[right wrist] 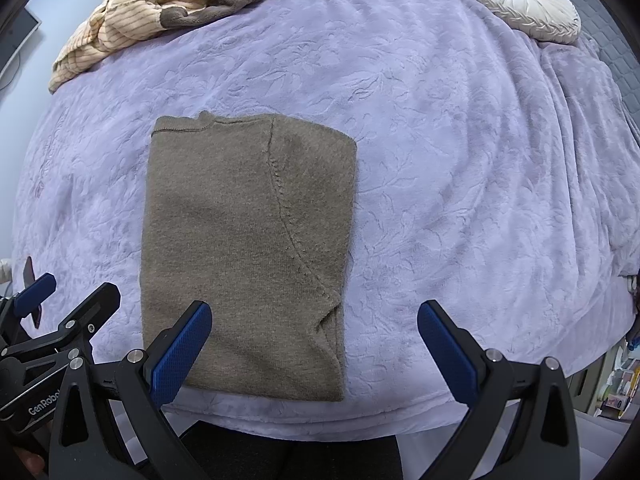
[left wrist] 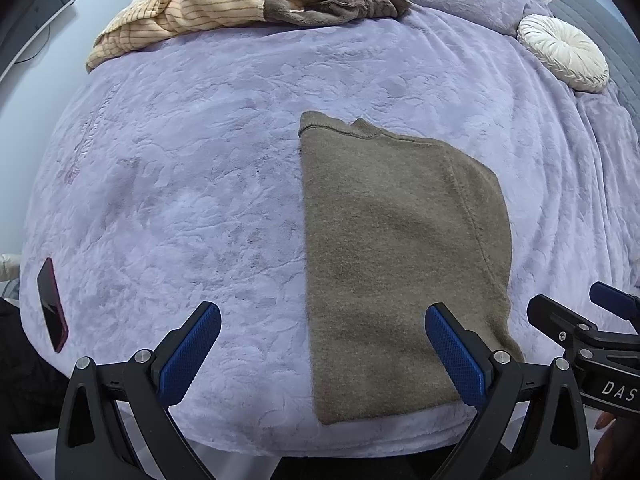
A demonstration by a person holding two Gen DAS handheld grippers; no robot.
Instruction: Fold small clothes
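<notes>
sweater: brown sweater [right wrist: 244, 248] lies flat, part-folded, on purple blanket [right wrist: 440, 160], near its front edge
axis: long side runs away from the grippers
left gripper [left wrist: 322, 356]: wide, empty, sweater ahead-right
right gripper [right wrist: 314, 354]: wide, empty, sweater ahead-left; neither clearly nearer
pile: unfolded clothes [left wrist: 224, 0] beyond sweater
text: "DAS", "GenRobo" partly readable on gripper bodies

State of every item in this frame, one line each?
Brown garment: folded flat on the blanket, not gripped.
Clothes pile: crumpled, unfolded, at the far edge.
Blanket: spread over the bed.
Cushion: lying flat, far right.
Phone: screen dark, on the blanket.
Left gripper: open, empty.
Right gripper: open, empty.
</notes>
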